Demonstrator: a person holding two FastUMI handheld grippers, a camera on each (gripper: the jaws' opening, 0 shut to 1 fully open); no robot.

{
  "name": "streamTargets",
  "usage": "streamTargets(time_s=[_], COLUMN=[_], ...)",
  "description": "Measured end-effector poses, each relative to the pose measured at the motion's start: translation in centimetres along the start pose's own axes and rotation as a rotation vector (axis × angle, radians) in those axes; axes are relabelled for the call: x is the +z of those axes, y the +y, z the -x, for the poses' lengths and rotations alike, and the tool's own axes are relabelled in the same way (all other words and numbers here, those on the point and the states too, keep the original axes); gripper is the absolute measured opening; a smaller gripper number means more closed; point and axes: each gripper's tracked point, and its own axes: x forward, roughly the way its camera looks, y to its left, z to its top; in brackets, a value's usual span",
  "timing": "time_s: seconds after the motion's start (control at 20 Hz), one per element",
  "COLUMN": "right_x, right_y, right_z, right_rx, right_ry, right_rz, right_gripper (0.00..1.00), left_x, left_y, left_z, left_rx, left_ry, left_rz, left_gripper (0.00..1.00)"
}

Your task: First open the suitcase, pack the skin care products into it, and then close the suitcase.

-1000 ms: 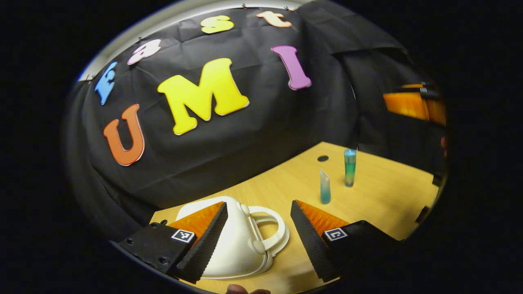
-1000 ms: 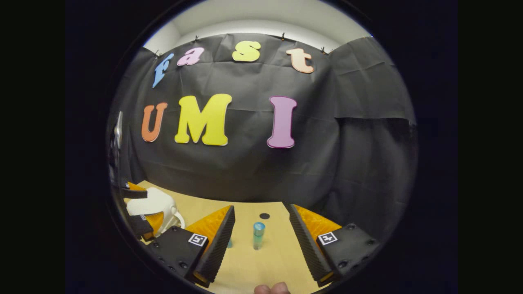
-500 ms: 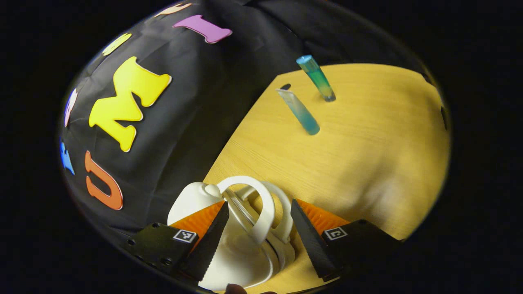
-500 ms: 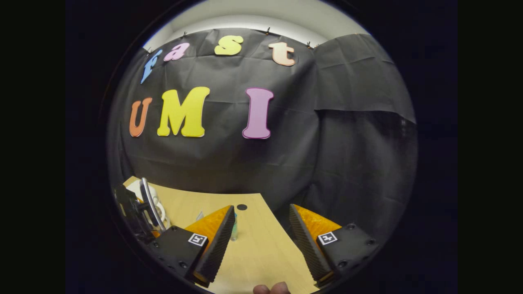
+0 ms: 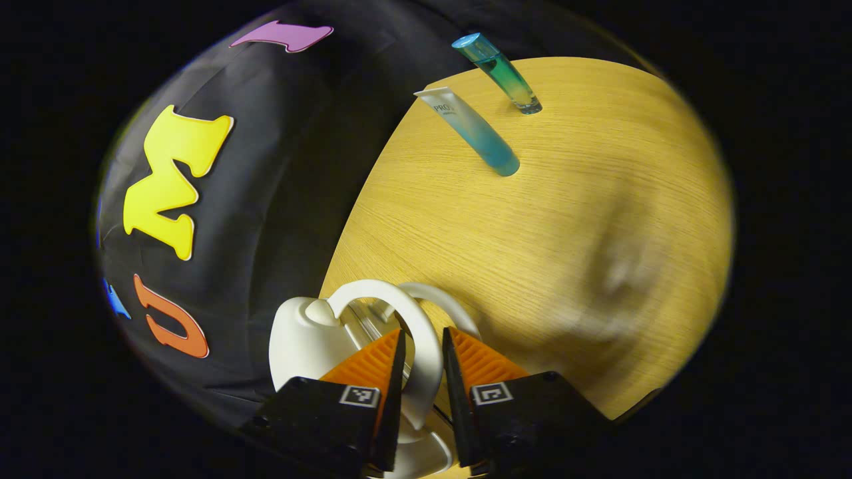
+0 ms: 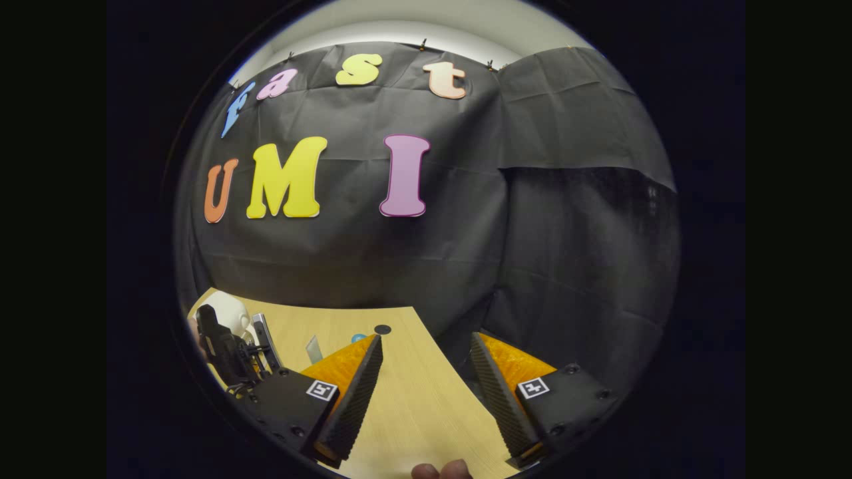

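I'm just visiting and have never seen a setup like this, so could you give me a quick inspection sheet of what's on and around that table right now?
Surface: wooden table, a small dark hole near its far edge.
Job's things: white suitcase with looped handles; blue tube and a green-blue bottle standing apart behind it.
Clutter: nothing seen.
Grippers: left gripper closed on one suitcase handle; right gripper open over bare table, holding nothing.
Cables: nothing seen.
Surroundings: black cloth wall behind the table; a fingertip at the bottom of the right gripper view.
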Motion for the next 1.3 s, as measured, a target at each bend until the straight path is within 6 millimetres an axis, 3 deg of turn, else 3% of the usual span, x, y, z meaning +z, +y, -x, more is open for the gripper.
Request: streamTargets(time_s=[0.25,0.35,0.5,0.65,0.85,1.05,1.2,1.3], right_x=[0.9,1.4,2.4,4.6,6.5,6.5,6.1,5.6], right_y=[1.1,2.0,3.7,5.8,9.3,12.7,14.2,14.9], right_z=[-0.3,-0.2,-0.3,-0.1,0.0,0.7,1.6,2.2], right_rx=[0.031,0.050,0.084,0.124,0.186,0.243,0.253,0.256], right_ry=[-0.018,-0.026,-0.028,-0.055,-0.091,-0.072,-0.061,-0.050], right_rz=[0.009,0.010,-0.005,-0.024,-0.014,-0.011,0.006,0.034], right_gripper=[0.80,0.79,0.79,0.79,0.79,0.79,0.80,0.80], left_x=[1.5,1.8,2.2,0.5,-6.8,-16.5,-25.6,-30.5], left_y=[1.3,2.5,7.3,12.9,21.2,26.3,28.8,28.3], left_z=[1.5,3.3,8.0,12.1,15.3,16.9,14.3,10.7], left_rx=[0.036,0.051,0.153,0.198,0.260,0.380,0.434,0.427], left_ry=[-0.057,-0.081,-0.185,-0.278,-0.355,-0.350,-0.327,-0.269], left_rz=[0.050,0.126,0.261,0.468,0.795,1.012,1.149,1.228], left_gripper=[0.19,0.13,0.08,0.06,0.05,0.05,0.04,0.04])
